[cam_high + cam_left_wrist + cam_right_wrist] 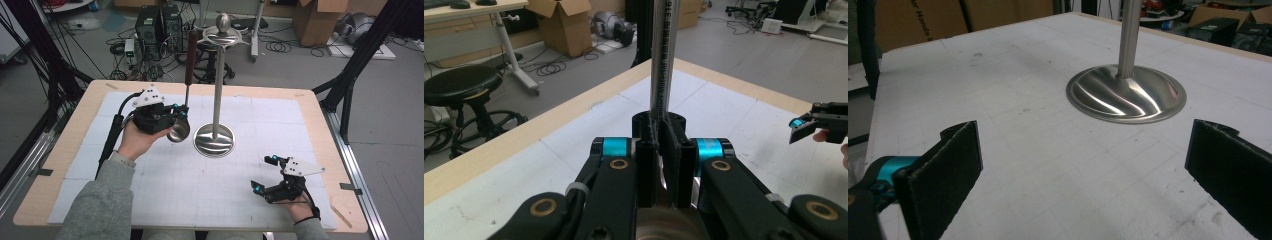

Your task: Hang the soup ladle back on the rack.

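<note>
You hold the ladle [186, 95] upright in your left gripper [179, 114]; its jaws are clamped on the steel shaft just above the bowl, as the left gripper view shows, and the brown handle points up. The ladle is beside the stand [216, 90], close to the hanger ring at its top but not yet on it, so I judge the pick-up is done and the hanging is what remains. Your right gripper [264, 174] rests low at the near right of the table [320, 135] with its jaws wide apart and nothing between them, well apart from the stand's base. The table is pale wood with a white gridded mat [150, 190] on it. Behind it the grey floor carries cables [280, 46], computer towers [159, 24] and a cardboard box [315, 20]; black frame posts stand at both sides.
</note>
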Available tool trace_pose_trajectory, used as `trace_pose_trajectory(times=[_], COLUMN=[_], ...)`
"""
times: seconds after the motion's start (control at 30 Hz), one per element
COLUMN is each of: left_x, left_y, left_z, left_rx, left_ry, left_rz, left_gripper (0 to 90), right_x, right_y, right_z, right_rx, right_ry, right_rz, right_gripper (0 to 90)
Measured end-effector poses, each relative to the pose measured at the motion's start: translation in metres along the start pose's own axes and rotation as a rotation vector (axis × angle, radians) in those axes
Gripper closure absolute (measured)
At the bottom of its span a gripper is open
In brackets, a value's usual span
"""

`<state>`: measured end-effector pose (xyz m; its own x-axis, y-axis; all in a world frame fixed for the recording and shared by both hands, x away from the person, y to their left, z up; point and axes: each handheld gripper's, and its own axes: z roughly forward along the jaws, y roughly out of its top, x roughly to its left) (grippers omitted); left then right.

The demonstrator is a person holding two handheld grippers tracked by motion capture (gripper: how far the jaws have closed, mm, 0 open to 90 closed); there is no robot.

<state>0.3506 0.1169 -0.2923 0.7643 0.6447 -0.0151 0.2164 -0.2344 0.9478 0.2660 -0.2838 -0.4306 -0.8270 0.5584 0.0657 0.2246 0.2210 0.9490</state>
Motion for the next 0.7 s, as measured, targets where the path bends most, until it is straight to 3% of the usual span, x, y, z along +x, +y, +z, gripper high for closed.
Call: trace_pose_trajectory(times=[0.17, 0.7], left_x=[-0.002, -0.007], left_y=[0.000, 0.005], left_z=[0.005, 0.020], left_rx=[0.023, 0.080], left_ry=[-0.006, 0.003], left_rz=[0.011, -0.010], left_gripper=[84.4, 84.3], right_x=[0.000, 0.000], right_y=[0.000, 0.000], right_z=[0.000, 0.000], right_rx=[-0.002, -0.003], right_ry=[-0.001, 0.000], right_rz=[-0.003, -0.005], right_gripper=[0.7, 0.7])
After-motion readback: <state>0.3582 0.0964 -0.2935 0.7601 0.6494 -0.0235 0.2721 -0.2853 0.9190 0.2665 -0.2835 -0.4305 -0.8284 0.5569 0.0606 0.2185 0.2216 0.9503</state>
